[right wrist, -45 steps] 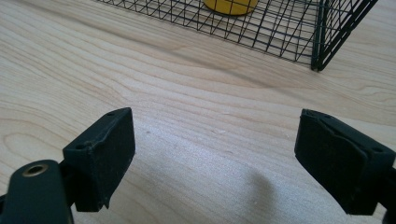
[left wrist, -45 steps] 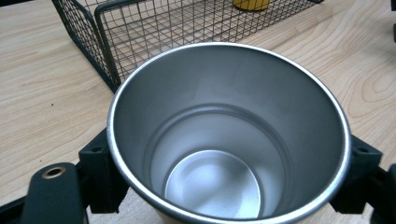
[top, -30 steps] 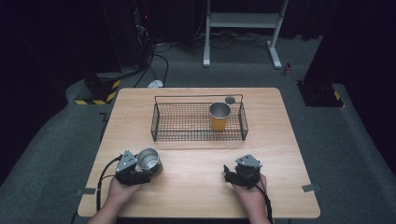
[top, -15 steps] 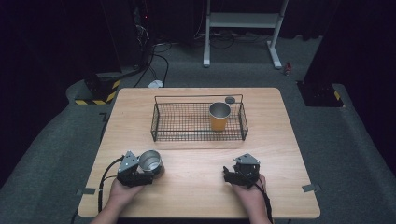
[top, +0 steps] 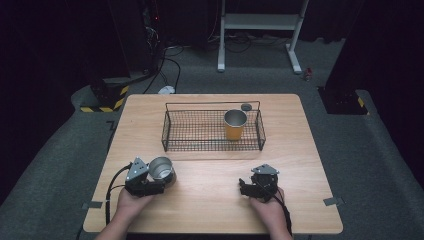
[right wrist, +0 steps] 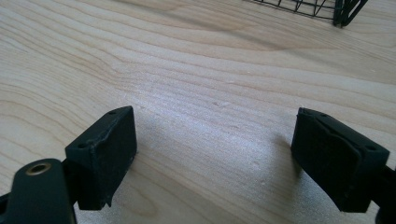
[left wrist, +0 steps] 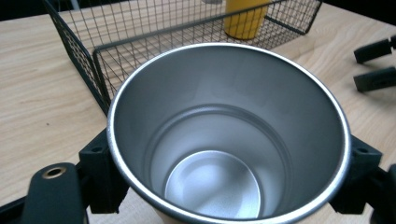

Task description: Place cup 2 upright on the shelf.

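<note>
A bare steel cup (top: 161, 168) stands on the wooden table (top: 210, 200) near its front left. My left gripper (top: 159, 177) is shut on the steel cup (left wrist: 229, 135), one black jaw on each side of its wall. The cup is upright and empty inside. My right gripper (top: 246, 186) rests at the front right, open, and in the right gripper view my right gripper (right wrist: 215, 144) has only bare wood between its jaws. A black wire basket (top: 212, 131) sits mid-table with a yellow cup (top: 235, 125) upright in its right part.
A small dark round object (top: 246, 107) lies just behind the basket's far right corner. The basket's near wall (left wrist: 93, 56) stands close ahead of the held cup. Bare wood stretches between the two grippers. The other gripper's jaws (left wrist: 373, 65) show at the right of the left gripper view.
The left gripper and its steel cup have shifted slightly to the right. The right gripper has stayed where it was.
</note>
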Available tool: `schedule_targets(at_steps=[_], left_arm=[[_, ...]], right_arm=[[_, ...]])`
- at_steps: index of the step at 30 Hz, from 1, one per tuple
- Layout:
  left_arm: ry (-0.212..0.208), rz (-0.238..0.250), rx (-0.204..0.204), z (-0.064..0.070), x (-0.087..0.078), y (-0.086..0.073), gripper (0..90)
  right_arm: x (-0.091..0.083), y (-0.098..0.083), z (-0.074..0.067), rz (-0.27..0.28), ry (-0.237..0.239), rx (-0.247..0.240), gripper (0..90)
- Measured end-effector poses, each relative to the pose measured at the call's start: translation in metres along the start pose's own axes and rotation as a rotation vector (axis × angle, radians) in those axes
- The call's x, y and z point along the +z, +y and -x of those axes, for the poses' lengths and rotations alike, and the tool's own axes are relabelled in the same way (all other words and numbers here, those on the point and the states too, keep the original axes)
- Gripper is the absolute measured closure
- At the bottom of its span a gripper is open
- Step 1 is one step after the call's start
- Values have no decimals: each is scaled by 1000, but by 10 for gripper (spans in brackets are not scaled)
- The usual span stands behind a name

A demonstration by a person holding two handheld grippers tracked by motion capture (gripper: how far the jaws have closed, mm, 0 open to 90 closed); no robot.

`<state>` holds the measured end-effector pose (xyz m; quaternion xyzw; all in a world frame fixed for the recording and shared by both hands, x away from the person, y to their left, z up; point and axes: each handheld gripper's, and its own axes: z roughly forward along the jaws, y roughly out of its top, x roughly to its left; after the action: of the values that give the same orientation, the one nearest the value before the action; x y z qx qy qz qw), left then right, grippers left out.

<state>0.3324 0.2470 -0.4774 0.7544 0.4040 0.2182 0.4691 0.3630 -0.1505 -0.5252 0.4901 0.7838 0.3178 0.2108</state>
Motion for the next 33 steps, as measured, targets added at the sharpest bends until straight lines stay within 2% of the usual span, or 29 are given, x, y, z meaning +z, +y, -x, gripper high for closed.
schedule_targets(at_steps=[8, 13, 16, 25, 29, 33], left_arm=[[45, 39, -22, -3, -3, 21, 187], [76, 61, -16, -7, -3, 31, 187], [93, 58, -16, -7, -3, 35, 187], [80, 38, -44, -7, 3, 47, 187], [75, 41, -34, -7, 6, 53, 187], [65, 45, -44, -9, 10, 59, 187]], right_arm=[[1, 0, 0, -2, 0, -6, 134], [1, 1, 0, -2, 6, -7, 130], [1, 1, 0, -3, 10, -7, 129], [0, 0, -1, -3, 5, -1, 131], [0, 0, -1, -4, 6, -1, 131], [0, 0, 0, -3, 6, -3, 130]])
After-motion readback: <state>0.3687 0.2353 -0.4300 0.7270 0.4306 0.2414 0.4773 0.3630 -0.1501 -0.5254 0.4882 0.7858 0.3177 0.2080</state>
